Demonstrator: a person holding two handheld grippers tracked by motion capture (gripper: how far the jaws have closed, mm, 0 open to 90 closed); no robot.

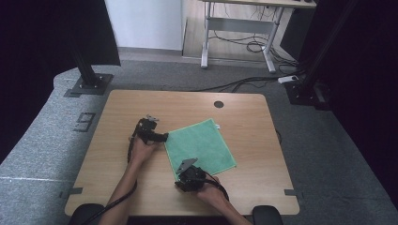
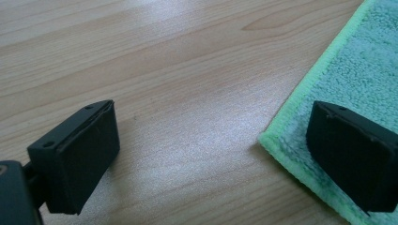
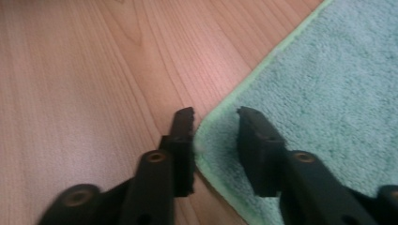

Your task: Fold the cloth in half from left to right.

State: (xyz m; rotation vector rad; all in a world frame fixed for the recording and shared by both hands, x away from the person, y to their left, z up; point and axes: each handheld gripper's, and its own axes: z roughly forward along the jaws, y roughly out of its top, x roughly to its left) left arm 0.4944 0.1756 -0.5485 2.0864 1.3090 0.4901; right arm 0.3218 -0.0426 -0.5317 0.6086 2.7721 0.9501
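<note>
A green cloth (image 1: 201, 146) lies flat and skewed near the middle of the wooden table (image 1: 117, 117), one corner toward the far edge, where a small white tag shows, and one toward the person. The left hand-held gripper (image 1: 162, 137) rests at the cloth's left corner; in the left gripper view its jaws stand wide apart, one over bare wood and the other on the cloth (image 2: 356, 70) just inside the hemmed corner, with nothing pinched between them. The right hand-held gripper (image 1: 184, 169) sits at the cloth's near corner; in the right gripper view its jaws are narrow and straddle the corner of the cloth (image 3: 328, 93), one on the wood side and one over the pile, a gap still showing between the pads and the hem. A dark round grommet (image 1: 218, 104) is set into the table near its far edge, well apart from the cloth. Beyond the table, on the grey carpet (image 1: 42, 140), stand a second desk frame (image 1: 237, 35) with loose cables (image 1: 244, 84), and two black stand bases (image 1: 89, 84).
</note>
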